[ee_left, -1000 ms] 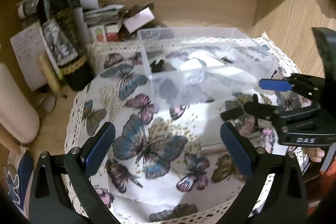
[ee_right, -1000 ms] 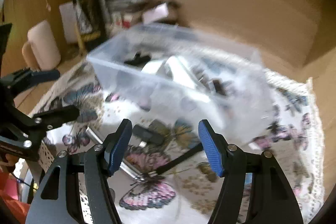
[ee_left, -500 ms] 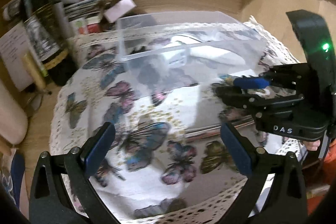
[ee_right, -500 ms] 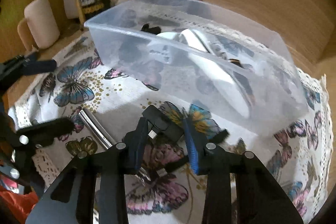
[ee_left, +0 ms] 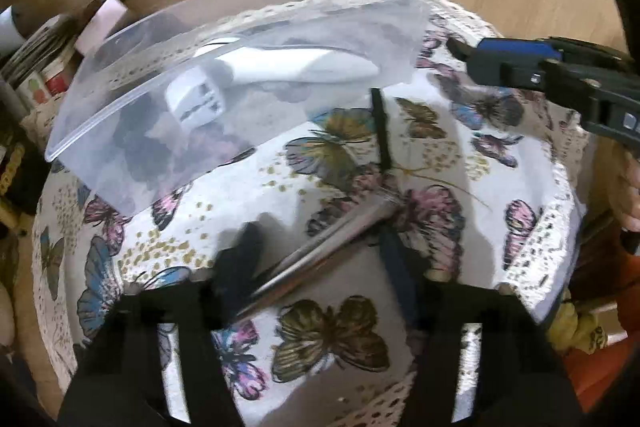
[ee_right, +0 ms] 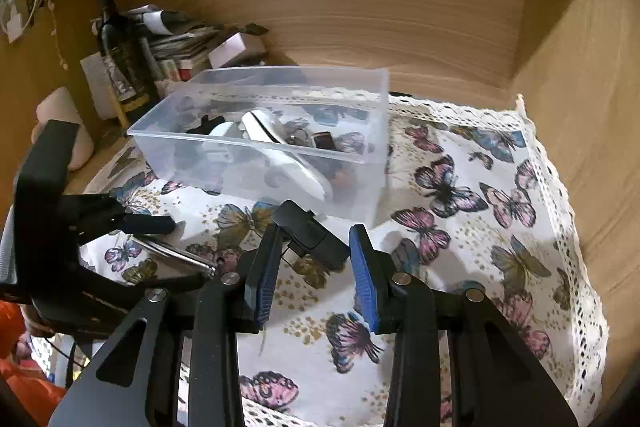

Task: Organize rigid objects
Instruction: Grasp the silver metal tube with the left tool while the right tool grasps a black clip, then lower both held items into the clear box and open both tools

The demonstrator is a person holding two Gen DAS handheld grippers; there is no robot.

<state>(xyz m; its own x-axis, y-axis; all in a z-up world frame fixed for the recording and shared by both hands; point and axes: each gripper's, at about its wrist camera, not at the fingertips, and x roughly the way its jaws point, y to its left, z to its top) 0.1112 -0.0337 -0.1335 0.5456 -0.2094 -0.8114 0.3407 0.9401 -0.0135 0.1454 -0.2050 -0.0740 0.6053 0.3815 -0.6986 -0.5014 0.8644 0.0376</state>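
Note:
My right gripper (ee_right: pixel 312 267) is shut on a small black flash drive (ee_right: pixel 310 234) and holds it above the butterfly cloth, just in front of the clear plastic bin (ee_right: pixel 260 139). The bin holds a white charger, a white device and several small dark items. My left gripper (ee_left: pixel 316 263) is low over a silver metal rod (ee_left: pixel 320 247) on the cloth, its blurred jaws straddling the rod without gripping it. The rod also shows in the right wrist view (ee_right: pixel 176 254). A thin black stick (ee_left: pixel 382 127) lies near the bin (ee_left: pixel 224 83).
A dark wine bottle (ee_right: pixel 120 55), stacked papers and small boxes (ee_right: pixel 236 47) stand at the back left. A pale cylinder (ee_right: pixel 76 131) stands at the left. Wooden walls close the back and right. The lace-edged cloth (ee_right: pixel 500 227) spreads right of the bin.
My right gripper has closed on the flash drive and lifted it off the cloth. My left gripper has dropped and moved forward over the silver rod.

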